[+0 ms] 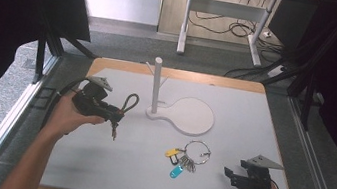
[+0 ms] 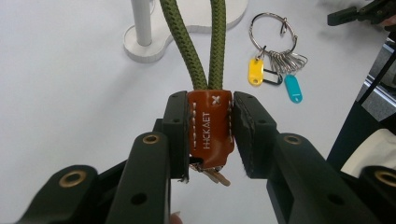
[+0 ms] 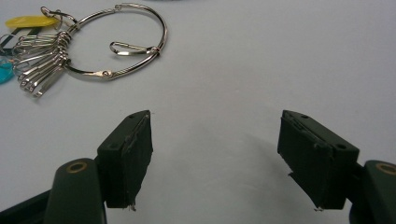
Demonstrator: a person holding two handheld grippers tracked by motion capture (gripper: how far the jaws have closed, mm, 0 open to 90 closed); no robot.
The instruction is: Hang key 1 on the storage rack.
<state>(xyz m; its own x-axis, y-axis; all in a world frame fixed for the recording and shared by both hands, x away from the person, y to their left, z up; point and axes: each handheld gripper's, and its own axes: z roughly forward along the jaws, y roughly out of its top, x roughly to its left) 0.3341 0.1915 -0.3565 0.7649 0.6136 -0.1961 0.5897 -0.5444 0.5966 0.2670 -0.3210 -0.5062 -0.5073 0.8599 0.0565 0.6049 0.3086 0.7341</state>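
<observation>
Olive-green braided cord loop [image 2: 198,42], thick and round in section, rises from a tan leather tab [image 2: 210,128] stitched in white along both edges and stamped with pale letters; left gripper [image 2: 210,135] pinches that tab flat between its two black pads, jaws pressed against the leather on either side. A brass-coloured key end [image 2: 215,176] pokes out below the tab. In the high view the left gripper [image 1: 112,112] sits at about 9 o'clock on the table, lifted off the surface, cord loop [image 1: 130,103] standing up from its tip toward the stand, keys [image 1: 113,129] dangling beneath. White stand [image 1: 181,114]: smooth matte, a round pole with two thin pegs near the top, on a flat base shaped like a disc with a smaller lobe under the pole; it sits near table centre, toward 12 o'clock. Key ring [image 1: 197,152] lies flat at roughly 5 o'clock from the stand: large thin steel hoop, a bunch of small steel clips, plastic tags in yellow [image 1: 172,152] and turquoise [image 1: 175,172]. Right gripper [image 1: 235,178] rests low at about 4 o'clock, jaws spread wide with nothing between them, key ring [image 3: 114,42] just beyond its tips. Table [image 1: 254,117] top is pale grey, smooth, with a wood-coloured edge.
</observation>
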